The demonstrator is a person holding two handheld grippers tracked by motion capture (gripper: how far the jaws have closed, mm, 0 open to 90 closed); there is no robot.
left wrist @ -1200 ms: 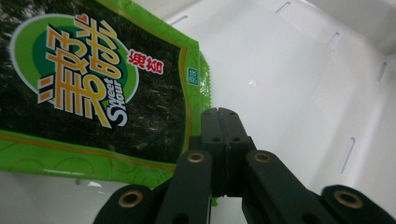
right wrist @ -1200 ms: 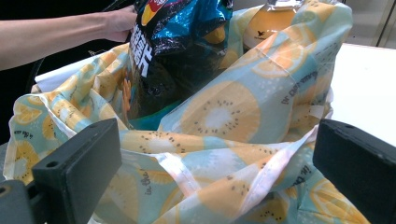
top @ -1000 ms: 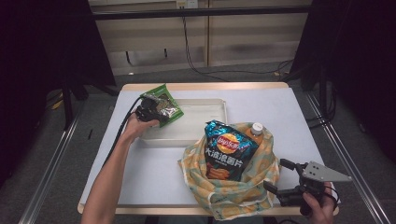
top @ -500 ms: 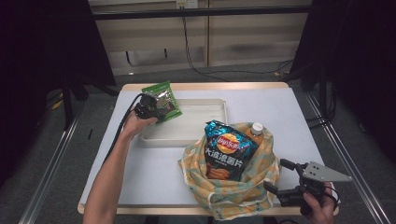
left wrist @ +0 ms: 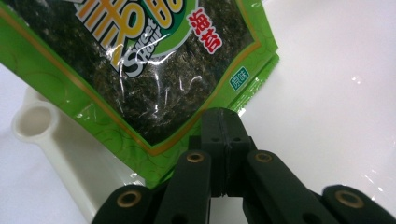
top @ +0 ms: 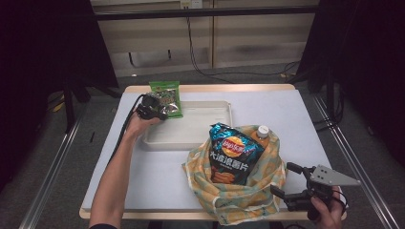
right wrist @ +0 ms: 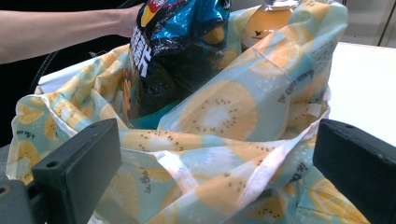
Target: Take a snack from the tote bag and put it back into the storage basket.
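Bare forearms, no sleeves; black grippers w/ brass-ringed screws (left wrist: 195, 157), black cable (top: 125, 128), grey triangular plate (top: 333, 176)

You worked at a white-topped table (top: 157, 176) with a pale wooden edge, lit brightly from above while the room around you lay dark. Behind it stood a beige panelled wall (top: 239, 33), with black cables (top: 196, 52) hanging down it to the grey floor (top: 62, 157). Metal rails (top: 50, 181) ran along the floor on both sides.
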